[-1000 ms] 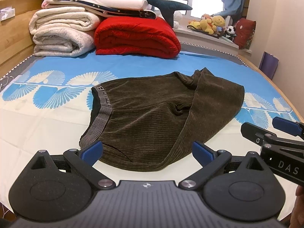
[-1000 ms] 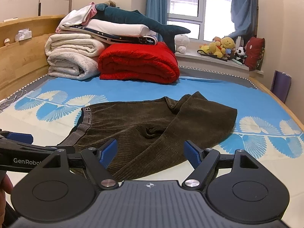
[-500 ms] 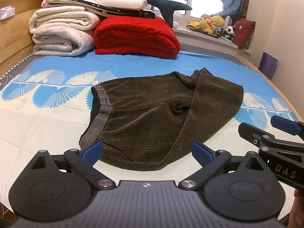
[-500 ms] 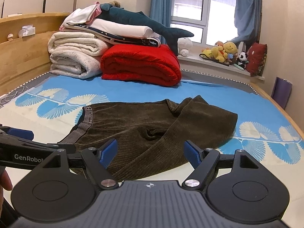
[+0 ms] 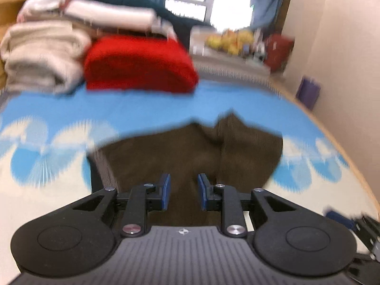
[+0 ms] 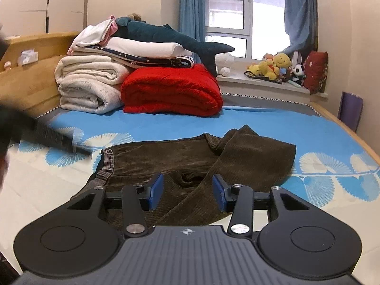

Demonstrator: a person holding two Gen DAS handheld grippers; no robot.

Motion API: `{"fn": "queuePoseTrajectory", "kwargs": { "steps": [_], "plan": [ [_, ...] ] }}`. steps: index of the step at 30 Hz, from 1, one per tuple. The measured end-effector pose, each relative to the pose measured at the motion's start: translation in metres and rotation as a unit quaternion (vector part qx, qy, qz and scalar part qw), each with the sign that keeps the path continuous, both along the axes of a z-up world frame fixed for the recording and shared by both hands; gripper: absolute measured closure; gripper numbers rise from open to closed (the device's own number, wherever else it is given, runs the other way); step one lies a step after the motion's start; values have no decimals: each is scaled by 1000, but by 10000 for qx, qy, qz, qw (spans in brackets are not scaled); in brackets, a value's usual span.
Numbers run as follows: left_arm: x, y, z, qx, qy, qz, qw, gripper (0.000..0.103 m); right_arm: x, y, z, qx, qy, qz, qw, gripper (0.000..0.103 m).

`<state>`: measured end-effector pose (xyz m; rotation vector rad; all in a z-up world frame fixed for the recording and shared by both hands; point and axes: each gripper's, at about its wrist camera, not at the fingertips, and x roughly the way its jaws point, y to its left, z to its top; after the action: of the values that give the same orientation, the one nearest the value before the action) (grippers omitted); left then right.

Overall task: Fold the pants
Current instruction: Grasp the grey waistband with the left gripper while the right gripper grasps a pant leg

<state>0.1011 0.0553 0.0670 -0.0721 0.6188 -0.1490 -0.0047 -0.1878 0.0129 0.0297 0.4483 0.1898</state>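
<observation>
Dark brown ribbed pants (image 6: 194, 161) lie folded on the blue and white bed sheet, waistband at the left, one leg laid over at the right. In the blurred left wrist view the pants (image 5: 190, 156) sit just beyond my left gripper (image 5: 182, 192), whose jaws stand a narrow gap apart and hold nothing. My right gripper (image 6: 187, 192) hovers over the near edge of the pants, jaws partly open and empty. The left gripper shows as a dark blur at the left of the right wrist view (image 6: 42, 137).
Rolled white blankets (image 6: 87, 85), a red blanket (image 6: 171, 90) and a stacked shark plush (image 6: 171, 35) stand at the head of the bed. Plush toys (image 6: 275, 66) line the window sill. A wooden bed rail (image 6: 344, 123) runs along the right side.
Both grippers' jaws have narrowed from wide open, the left more than the right. The left gripper has moved fast, blurring its view, and both views look more level. The pants lie as before.
</observation>
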Motion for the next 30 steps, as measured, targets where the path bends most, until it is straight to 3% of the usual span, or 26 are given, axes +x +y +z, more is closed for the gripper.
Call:
{"fn": "queuePoseTrajectory", "kwargs": {
  "steps": [2, 3, 4, 5, 8, 9, 11, 15, 17, 19, 22, 24, 30],
  "plan": [
    [8, 27, -13, -307, -500, 119, 9982, 75, 5, -6, -1, 0, 46, -59, 10000, 46],
    [15, 38, -27, -391, -373, 268, 9982, 75, 10, -10, -1, -12, 44, -64, 10000, 46],
    [32, 49, -42, -368, 247, 509, 9977, 76, 15, -15, -1, -53, 34, -46, 10000, 46],
    [48, 65, -61, -532, 964, 933, 9895, 78, 22, -20, 0, -94, 31, -52, 9999, 46],
    [68, 101, -85, -1445, 1602, 1310, 9676, 78, 61, -39, -5, -49, 151, -155, 9998, 48],
    [71, 107, -86, -1489, 1594, 1370, 9663, 78, 78, -44, -9, -67, 195, -223, 9995, 52],
    [78, 119, -91, -1231, 1616, 1585, 9662, 78, 119, -52, -21, -7, 357, -360, 9987, 72],
    [88, 147, -106, -1504, 1918, 1834, 9523, 77, 189, -54, -59, 92, 782, -588, 9952, 75],
    [92, 159, -122, -1460, 2168, 1880, 9468, 73, 218, -49, -78, 138, 1020, -513, 9934, 74],
    [96, 164, -137, -1343, 2406, 1915, 9420, 70, 243, -41, -99, 242, 1266, -554, 9901, 69],
    [100, 171, -164, -1198, 2892, 1939, 9298, 66, 277, -32, -124, 218, 1483, -570, 9871, 48],
    [103, 173, -178, -1261, 3095, 1880, 9236, 42, 297, -23, -141, 135, 1622, -556, 9851, 45],
    [107, 172, -203, -1506, 3493, 1799, 9072, 32, 341, -9, -179, 77, 2001, -590, 9780, 35]
  ]
}}
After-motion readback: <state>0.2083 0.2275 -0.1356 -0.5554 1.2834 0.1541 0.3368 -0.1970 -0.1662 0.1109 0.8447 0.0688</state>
